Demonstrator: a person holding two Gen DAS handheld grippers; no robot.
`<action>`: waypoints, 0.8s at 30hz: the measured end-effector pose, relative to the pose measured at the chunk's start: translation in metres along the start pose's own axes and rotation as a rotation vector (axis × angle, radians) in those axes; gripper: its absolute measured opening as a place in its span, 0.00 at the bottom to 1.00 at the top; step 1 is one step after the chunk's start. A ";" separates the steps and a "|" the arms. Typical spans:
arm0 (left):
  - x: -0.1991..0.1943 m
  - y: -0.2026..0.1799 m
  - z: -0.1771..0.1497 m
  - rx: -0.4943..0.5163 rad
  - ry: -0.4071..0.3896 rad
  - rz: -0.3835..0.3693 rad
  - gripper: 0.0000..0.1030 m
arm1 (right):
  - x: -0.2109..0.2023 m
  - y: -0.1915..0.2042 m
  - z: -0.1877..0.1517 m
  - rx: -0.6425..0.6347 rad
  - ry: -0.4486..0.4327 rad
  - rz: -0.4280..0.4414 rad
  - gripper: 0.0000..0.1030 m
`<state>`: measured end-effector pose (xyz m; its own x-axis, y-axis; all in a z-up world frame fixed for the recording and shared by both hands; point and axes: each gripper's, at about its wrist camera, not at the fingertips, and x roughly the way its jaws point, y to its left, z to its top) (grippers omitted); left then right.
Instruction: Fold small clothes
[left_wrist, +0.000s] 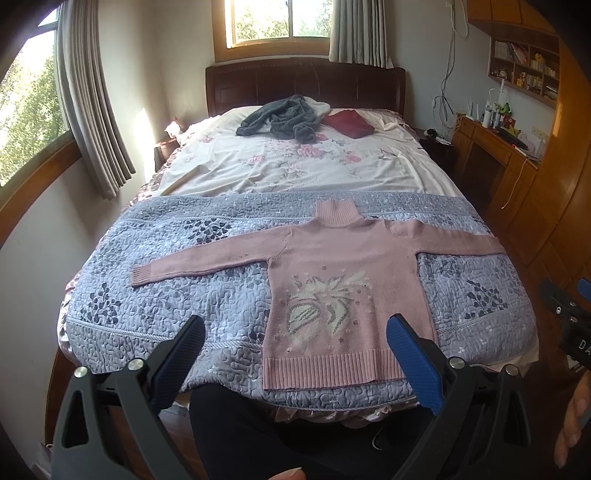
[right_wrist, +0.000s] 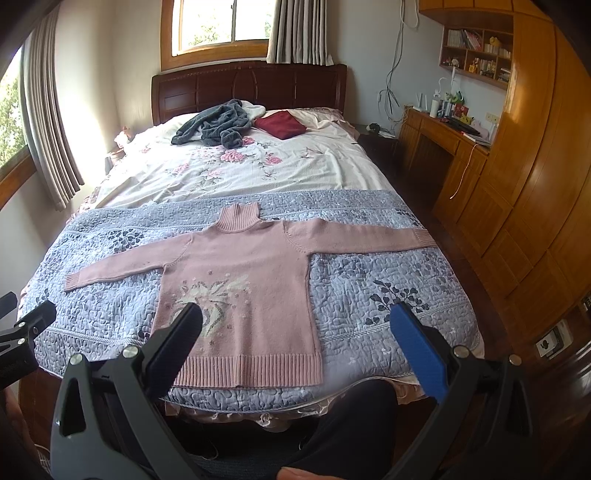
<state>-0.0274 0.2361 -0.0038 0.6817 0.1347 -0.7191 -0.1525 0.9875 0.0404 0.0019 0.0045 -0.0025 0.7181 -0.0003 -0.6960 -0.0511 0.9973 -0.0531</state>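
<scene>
A pink sweater (left_wrist: 343, 288) is laid flat on the bed (left_wrist: 155, 325), near the foot edge, on top of a blue quilt (right_wrist: 369, 325). Its hem is close to the foot edge and its neck is pointed toward the headboard (right_wrist: 251, 86). Both sleeves are spread out wide, one toward each side edge of the bed. No part of it has been folded yet, so the job looks like it is only at the start. The sleeves and the body are all left to be folded. The left gripper (left_wrist: 295, 345) is held above the foot edge with its fingers wide apart, and nothing is held in it. The right gripper (right_wrist: 295, 334) is held the same way, fingers wide apart and nothing in them. The sweater is not touched by either one. Far up the bed, near the headboard, a grey garment (left_wrist: 284, 118) is left in a heap and a red cloth (left_wrist: 349, 123) is seen beside it; these may need folding too.
</scene>
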 end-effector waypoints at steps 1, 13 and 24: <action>0.000 0.000 0.000 0.001 -0.001 0.002 0.96 | 0.000 0.000 0.000 0.000 0.000 0.002 0.98; -0.005 -0.001 -0.001 0.001 -0.015 0.006 0.96 | -0.004 -0.001 0.003 -0.002 -0.006 0.012 0.98; -0.014 -0.001 -0.001 0.000 -0.036 0.008 0.96 | -0.008 -0.003 0.001 0.000 -0.022 0.013 0.98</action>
<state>-0.0371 0.2337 0.0058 0.7059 0.1453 -0.6933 -0.1577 0.9864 0.0461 -0.0026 0.0015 0.0038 0.7324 0.0139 -0.6807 -0.0601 0.9972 -0.0444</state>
